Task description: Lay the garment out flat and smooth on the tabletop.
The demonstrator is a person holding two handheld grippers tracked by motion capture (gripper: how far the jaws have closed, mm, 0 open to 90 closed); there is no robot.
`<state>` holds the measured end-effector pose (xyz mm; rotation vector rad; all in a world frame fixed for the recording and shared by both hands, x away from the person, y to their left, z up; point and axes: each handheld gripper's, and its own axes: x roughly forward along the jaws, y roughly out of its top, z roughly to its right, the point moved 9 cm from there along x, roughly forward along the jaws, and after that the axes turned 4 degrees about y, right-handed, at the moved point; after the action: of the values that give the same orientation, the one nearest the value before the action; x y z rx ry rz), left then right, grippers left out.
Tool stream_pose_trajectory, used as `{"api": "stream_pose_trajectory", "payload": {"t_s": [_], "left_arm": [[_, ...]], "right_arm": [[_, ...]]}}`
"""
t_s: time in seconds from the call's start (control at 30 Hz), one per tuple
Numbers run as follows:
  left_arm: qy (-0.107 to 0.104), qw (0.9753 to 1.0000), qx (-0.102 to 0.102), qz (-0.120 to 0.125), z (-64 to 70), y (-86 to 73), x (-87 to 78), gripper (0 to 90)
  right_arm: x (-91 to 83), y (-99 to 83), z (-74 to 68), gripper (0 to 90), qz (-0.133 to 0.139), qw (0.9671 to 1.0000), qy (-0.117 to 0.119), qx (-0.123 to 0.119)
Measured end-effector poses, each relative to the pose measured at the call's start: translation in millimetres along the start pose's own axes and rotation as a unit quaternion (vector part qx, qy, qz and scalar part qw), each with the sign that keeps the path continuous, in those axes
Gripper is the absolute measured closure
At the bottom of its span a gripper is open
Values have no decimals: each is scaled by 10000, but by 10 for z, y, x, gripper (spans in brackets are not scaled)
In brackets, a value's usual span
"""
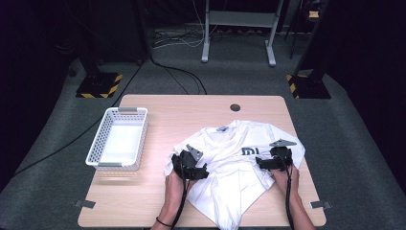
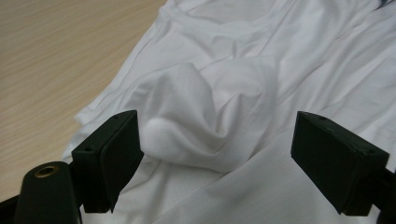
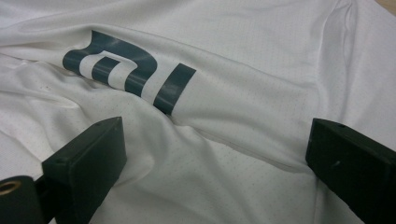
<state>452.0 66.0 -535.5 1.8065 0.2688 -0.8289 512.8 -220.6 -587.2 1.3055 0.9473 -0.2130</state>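
Grey carpet surrounds a light wooden table [image 1: 158, 108], with cables trailing across the floor and black-and-yellow striped bases at the dark edges of the room. On the table's right half lies a white T-shirt [image 1: 230, 163], crumpled, its collar toward the far side and a dark printed logo [image 1: 249, 152] on the chest; its lower hem runs off the near table edge and is cut off by the frame. A white plastic basket [image 1: 95, 143] stands to the left, well apart from the shirt.

From above, the left gripper [image 1: 191, 168] rests at the shirt's left edge and the right gripper [image 1: 269, 162] near its right sleeve, just beside the logo; both forearms enter from the bottom, and the hands are largely hidden under the grippers (cables run back along the wrists).

In the left gripper view the jaws stand spread wide, with a raised bunch of white fabric [image 2: 205, 112] between them; it touches or nearly touches the left jaw, though contact is hard to judge. In the right gripper view the jaws are likewise wide apart over a fold in the shirt [image 3: 243, 140], pinching nothing, with the logo [image 3: 128, 72] just ahead, partly distorted by wrinkles.
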Motion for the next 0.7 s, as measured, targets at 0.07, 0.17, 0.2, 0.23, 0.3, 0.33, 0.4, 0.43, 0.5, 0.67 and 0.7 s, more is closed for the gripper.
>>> {"api": "stream_pose_trajectory", "payload": {"t_s": [0.07, 0.17, 0.2, 0.23, 0.3, 0.33, 0.4, 0.43, 0.5, 0.67, 0.7], "left_arm": [[-293, 9995, 18, 97, 87, 97, 14, 152], [-644, 9978, 122, 70, 234, 213, 133, 169], [-666, 9976, 207, -30, 265, 220, 205, 204], [-710, 9971, 255, -137, 289, 218, 286, 256], [-676, 9963, 268, -457, 294, 171, 450, 333], [-684, 9957, 244, -576, 282, 144, 506, 398], [-674, 9954, 140, -662, 222, 92, 566, 512], [-675, 9956, 50, -652, 187, 76, 572, 586], [-714, 9956, -75, -594, 126, 58, 557, 663], [-673, 9966, -120, -465, 17, 57, 530, 805], [-631, 9970, -105, -435, -10, 65, 523, 820]], "right_arm": [[0, 0, 0, 40, 1, 10000, -1, 4], [0, 0, 1, 41, 2, 10000, -2, 2], [-1, -1, 0, 41, 0, 10000, -2, 12], [-2, -1, 0, 42, 2, 10000, 1, 16], [-2, -1, 0, 43, 2, 10000, 5, 18], [-2, -1, 0, 43, 3, 10000, 8, 20], [-2, -1, -1, 44, 5, 10000, 10, 20], [-3, -1, -1, 45, 8, 10000, 11, 19], [-3, -1, -1, 45, 8, 10000, 10, 19], [-3, 0, 2, 48, 12, 10000, 8, 21], [-3, 0, 2, 49, 12, 10000, 8, 23]]}}
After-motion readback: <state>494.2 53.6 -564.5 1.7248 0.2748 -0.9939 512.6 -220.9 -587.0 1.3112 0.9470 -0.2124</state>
